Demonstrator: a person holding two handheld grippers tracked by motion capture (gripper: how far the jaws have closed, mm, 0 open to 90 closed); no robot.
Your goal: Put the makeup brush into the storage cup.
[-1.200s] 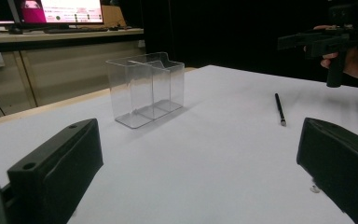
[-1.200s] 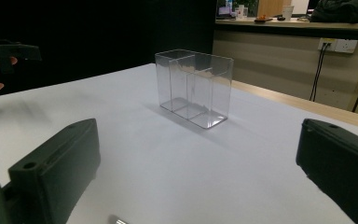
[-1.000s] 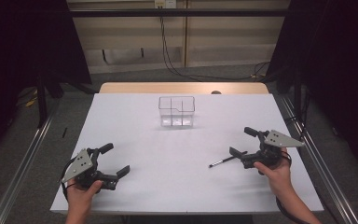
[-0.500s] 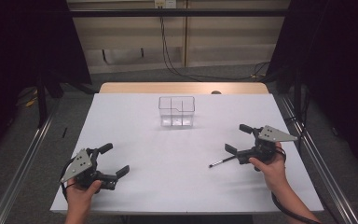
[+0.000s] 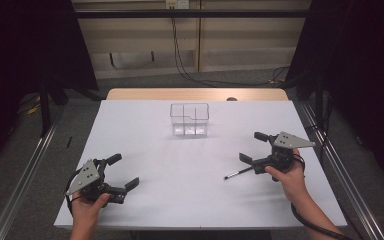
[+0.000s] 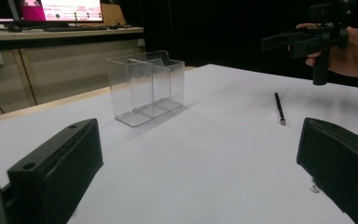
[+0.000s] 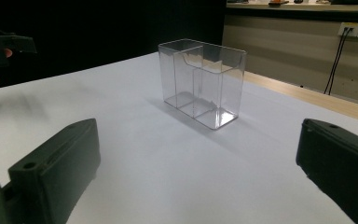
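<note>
A white bench (image 5: 190, 200) carries two things: a clear plastic box (image 5: 189, 120) toward its far middle and a thin black pen (image 5: 238, 173) on its right half. The box stands upright and is split by clear walls into compartments — all of them look empty in the right gripper view, where the box (image 7: 202, 83) sits straight ahead between the two black jaws.

The pen lies flat on the bench, slanted, with its upper end just beside the right gripper (image 5: 254, 148). From above that end seems to pass under the lower jaw, but whether it touches cannot be told. In the left gripper view the pen (image 6: 279, 108) lies alone on the white surface with the right gripper (image 6: 303, 39) held above and beyond it, clear of the bench. The right gripper's jaws stand wide apart and hold nothing.

The left gripper (image 5: 126, 171) sits near the front left corner of the bench, gripped by the person's left hand (image 5: 86, 207). Its jaws are also spread wide, with nothing between them, and they point toward the middle of the bench. It is well apart from both the pen and the box.

The right hand (image 5: 289, 177) wraps the right gripper's handle — a cable trails from it along the forearm.
</note>
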